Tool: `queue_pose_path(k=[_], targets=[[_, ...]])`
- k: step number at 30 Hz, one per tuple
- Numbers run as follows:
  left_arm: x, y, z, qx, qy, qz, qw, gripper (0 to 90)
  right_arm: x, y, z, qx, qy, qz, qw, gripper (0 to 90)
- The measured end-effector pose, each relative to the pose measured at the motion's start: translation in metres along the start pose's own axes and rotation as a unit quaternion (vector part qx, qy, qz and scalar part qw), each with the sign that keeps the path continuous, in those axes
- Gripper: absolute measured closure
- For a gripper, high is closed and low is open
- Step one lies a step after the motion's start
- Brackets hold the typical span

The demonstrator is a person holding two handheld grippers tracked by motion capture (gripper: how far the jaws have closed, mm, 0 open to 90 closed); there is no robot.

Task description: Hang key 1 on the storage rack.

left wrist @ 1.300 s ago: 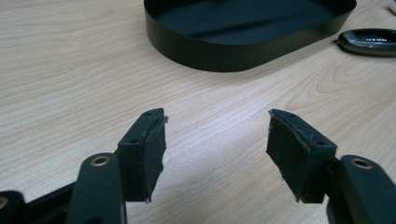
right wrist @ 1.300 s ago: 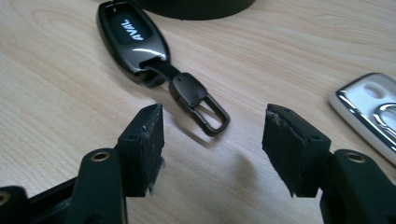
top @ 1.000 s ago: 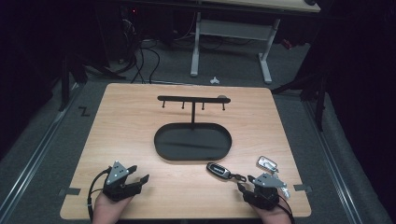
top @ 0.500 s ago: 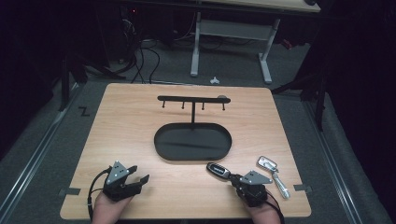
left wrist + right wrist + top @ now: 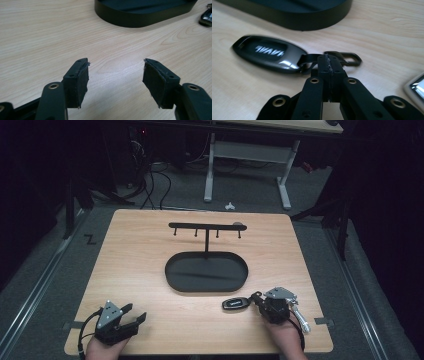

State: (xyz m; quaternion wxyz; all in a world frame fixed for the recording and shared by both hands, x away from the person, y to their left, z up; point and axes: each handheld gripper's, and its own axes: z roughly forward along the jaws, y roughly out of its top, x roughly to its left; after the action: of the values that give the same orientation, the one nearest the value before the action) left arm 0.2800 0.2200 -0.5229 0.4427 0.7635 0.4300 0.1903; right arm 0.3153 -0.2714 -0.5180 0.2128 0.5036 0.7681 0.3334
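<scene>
The black oval tray (image 5: 206,271) sat near the middle of your wooden table (image 5: 140,250), and nothing lay in it that could be made out; a thin post rose from its far rim to a crossbar rack (image 5: 206,226) with four small hooks, all bare. Just off the tray's near right corner lay the car key fob (image 5: 235,303), flat on the wood and outside the tray. In your right gripper view the fob (image 5: 268,53) was a glossy black oblong with rounded ends and a pale logo on its face, and a short dark strap ran from its end to a black metal clip (image 5: 347,58). Your right gripper (image 5: 329,62) had its jaws pressed together at that strap and clip, pinching the fob's attachment rather than its body. A silvery key (image 5: 300,317) lay on the table just to the right of that hand. Your left gripper (image 5: 131,316) rested at the near left corner, well apart from the fob, its jaws spread wide over bare wood with nothing between the pads (image 5: 80,80).
</scene>
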Motion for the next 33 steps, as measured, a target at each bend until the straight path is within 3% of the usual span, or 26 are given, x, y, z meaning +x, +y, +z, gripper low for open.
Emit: queue_pose_path(k=[5, 6, 7, 8, 9, 10, 12, 19, 25, 30, 33], targets=[[0.002, -0.003, -0.004, 0.001, 0.006, -0.004, 1.0, 37.6, 0.008, 0.009, -0.009, -0.032, 0.013, -0.007, 0.9994, 90.0], [0.003, -0.004, -0.004, 0.003, 0.008, -0.005, 1.0, 37.7, 0.022, 0.014, -0.012, -0.045, 0.036, -0.02, 0.9981, 90.0], [0.003, -0.004, -0.004, 0.003, 0.008, -0.005, 1.0, 37.7, 0.022, 0.014, -0.012, -0.045, 0.036, -0.02, 0.9981, 90.0], [0.002, -0.005, -0.005, 0.006, 0.009, -0.005, 0.9999, 37.7, 0.036, 0.017, -0.011, -0.046, 0.059, -0.033, 0.9966, 90.0], [0.002, -0.005, -0.005, 0.006, 0.009, -0.005, 0.9999, 37.7, 0.036, 0.017, -0.011, -0.046, 0.059, -0.033, 0.9966, 90.0], [0.002, -0.007, -0.007, 0.006, 0.011, -0.003, 0.9999, 37.7, 0.047, 0.018, -0.006, -0.037, 0.073, -0.05, 0.9954, 90.0], [0.001, -0.008, -0.01, 0.005, 0.015, -0.003, 0.9999, 37.7, 0.053, 0.018, 0.002, -0.025, 0.08, -0.059, 0.9947, 90.0], [0.001, -0.005, -0.008, 0.001, 0.008, -0.004, 1.0, 37.7, 0.059, 0.012, 0.011, 0.002, 0.093, -0.069, 0.9933, 90.0], [-0.009, 0.006, 0.004, -0.003, -0.008, 0.018, 0.9998, 37.7, 0.06, 0.0, 0.002, 0.013, 0.101, -0.072, 0.9922, 90.0], [-0.02, 0.021, 0.024, -0.007, -0.033, 0.035, 0.9988, 37.7, 0.056, -0.016, -0.017, 0.012, 0.103, -0.079, 0.9914, 89.9], [-0.026, 0.028, 0.032, -0.011, -0.043, 0.042, 0.9981, 37.7, 0.05, -0.026, -0.028, 0.01, 0.091, -0.073, 0.9931, 89.8]])
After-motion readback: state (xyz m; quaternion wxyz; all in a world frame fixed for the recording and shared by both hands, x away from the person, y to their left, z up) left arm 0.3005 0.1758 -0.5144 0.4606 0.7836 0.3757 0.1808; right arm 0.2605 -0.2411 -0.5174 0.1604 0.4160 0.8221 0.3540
